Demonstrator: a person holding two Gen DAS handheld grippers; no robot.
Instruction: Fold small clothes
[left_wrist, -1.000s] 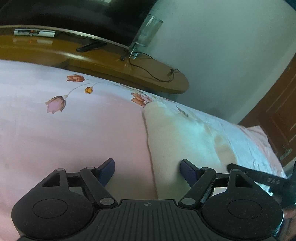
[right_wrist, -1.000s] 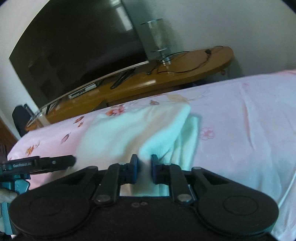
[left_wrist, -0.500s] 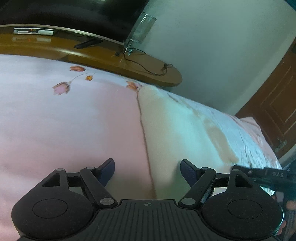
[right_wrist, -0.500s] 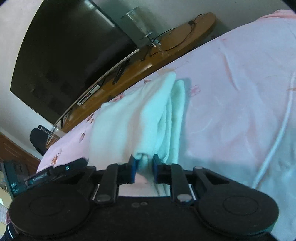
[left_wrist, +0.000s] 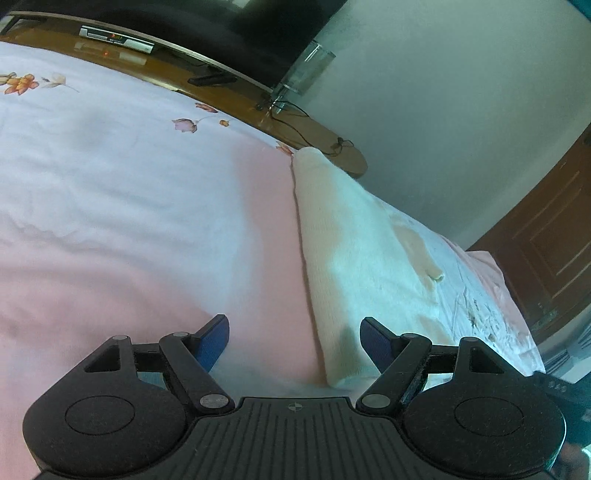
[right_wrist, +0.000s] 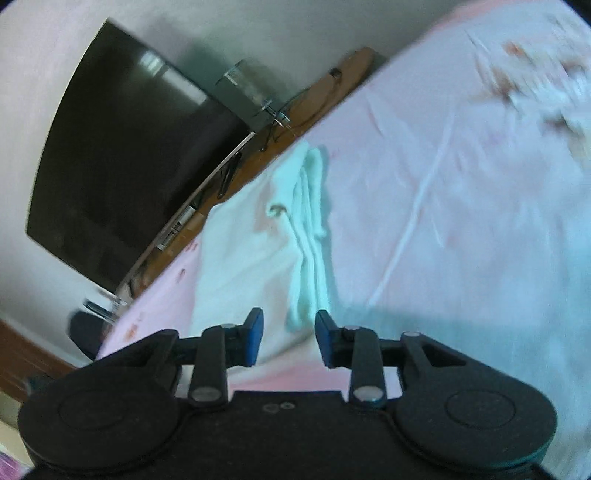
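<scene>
In the left wrist view, the left gripper (left_wrist: 294, 339) was seen at the bottom with its jaws wide apart and nothing clamped. The folded white garment (left_wrist: 343, 236) was laid right of centre on the pink bed sheet (left_wrist: 129, 206). In the right wrist view, the right gripper (right_wrist: 289, 338) was found with jaws opening, the garment's edge just beyond them, unclamped.

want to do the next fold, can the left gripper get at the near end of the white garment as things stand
Probably yes. The left gripper is open, and the white garment has its near end lying flat on the pink bedsheet just ahead, nearer the right-hand finger, nothing between.
</scene>
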